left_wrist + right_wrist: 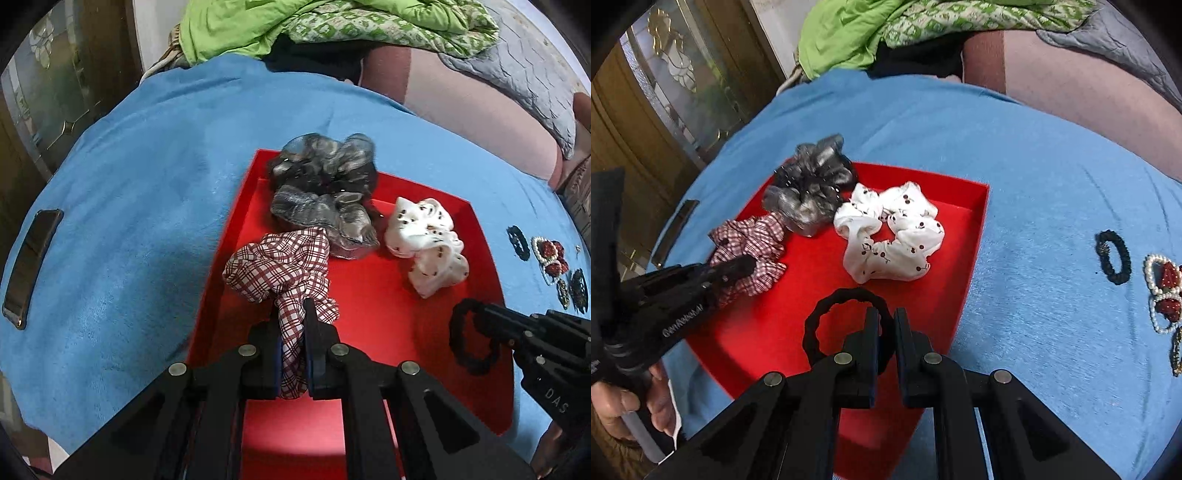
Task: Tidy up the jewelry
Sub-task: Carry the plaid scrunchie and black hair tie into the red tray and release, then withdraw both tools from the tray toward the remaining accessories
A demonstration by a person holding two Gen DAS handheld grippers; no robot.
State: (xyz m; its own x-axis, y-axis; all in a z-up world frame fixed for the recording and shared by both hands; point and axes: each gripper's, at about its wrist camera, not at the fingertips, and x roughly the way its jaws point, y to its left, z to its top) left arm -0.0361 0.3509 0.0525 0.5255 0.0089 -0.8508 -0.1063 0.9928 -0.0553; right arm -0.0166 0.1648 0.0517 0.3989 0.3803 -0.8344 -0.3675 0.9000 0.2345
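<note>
A red tray (388, 332) (812, 280) lies on a blue towel (147, 184). In it sit two grey scrunchies (321, 218) (809, 199) and a white cherry-print scrunchie (424, 243) (890, 236). My left gripper (291, 310) (746, 264) is shut on a red-and-white checked scrunchie (277, 266) (753, 240), which hangs over the tray's left side. My right gripper (886, 314) (476, 314) is shut on a black hair tie (846, 294) (455, 332), holding it just above the tray's near right part.
On the towel right of the tray lie a small black hair tie (1113, 256) (519, 242) and beaded red jewellery (1163, 291) (550, 258). A dark phone (31, 266) lies at the far left. Green bedding (332, 26) is piled behind. A hand (631, 406) grips the left tool.
</note>
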